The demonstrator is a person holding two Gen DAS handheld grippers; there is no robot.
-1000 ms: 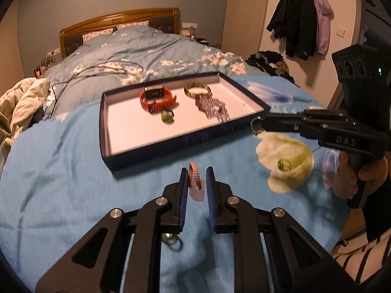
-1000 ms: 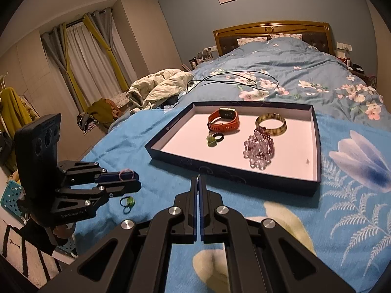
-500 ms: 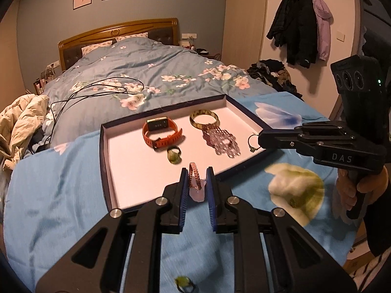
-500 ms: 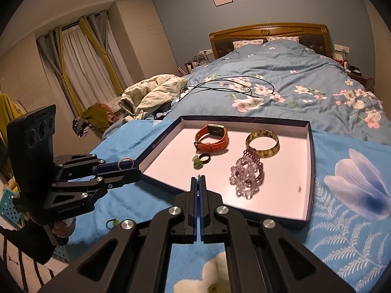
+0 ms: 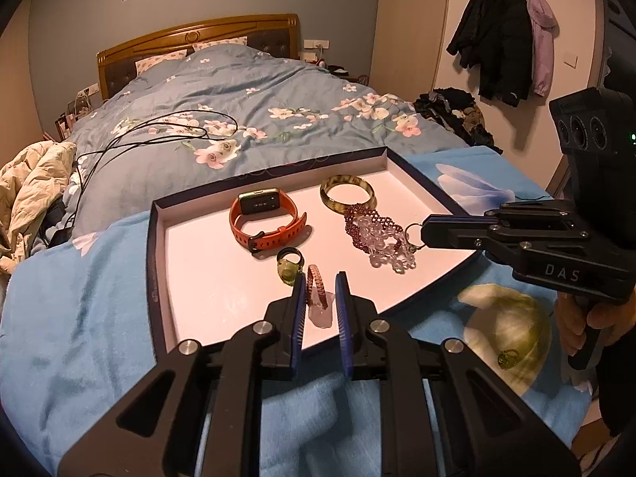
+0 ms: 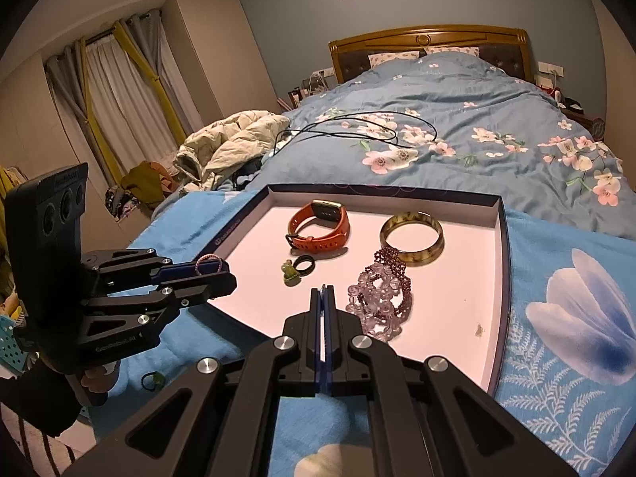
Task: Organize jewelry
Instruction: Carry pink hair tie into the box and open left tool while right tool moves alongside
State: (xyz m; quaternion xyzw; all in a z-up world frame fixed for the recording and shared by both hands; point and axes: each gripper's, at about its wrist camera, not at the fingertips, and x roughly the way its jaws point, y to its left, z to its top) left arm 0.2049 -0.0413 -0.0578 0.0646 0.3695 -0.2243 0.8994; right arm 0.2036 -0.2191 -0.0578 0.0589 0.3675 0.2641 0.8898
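The left tool [image 5: 320, 304] is nearly closed, pinching a small pink braided ring [image 5: 316, 284] upright between its blue pads and holding it over the near part of the tray [image 5: 153, 238] on the bed, seemingly to set it beside the green ring [image 5: 288, 268]. The right tool [image 6: 322, 292] is closed tight on a thin metal ring [image 5: 411, 234], hanging by the beaded bracelet [image 5: 377, 234]. A loose green ring [image 5: 508, 357] lies on the blue blanket [image 5: 79, 318], outside the tray.
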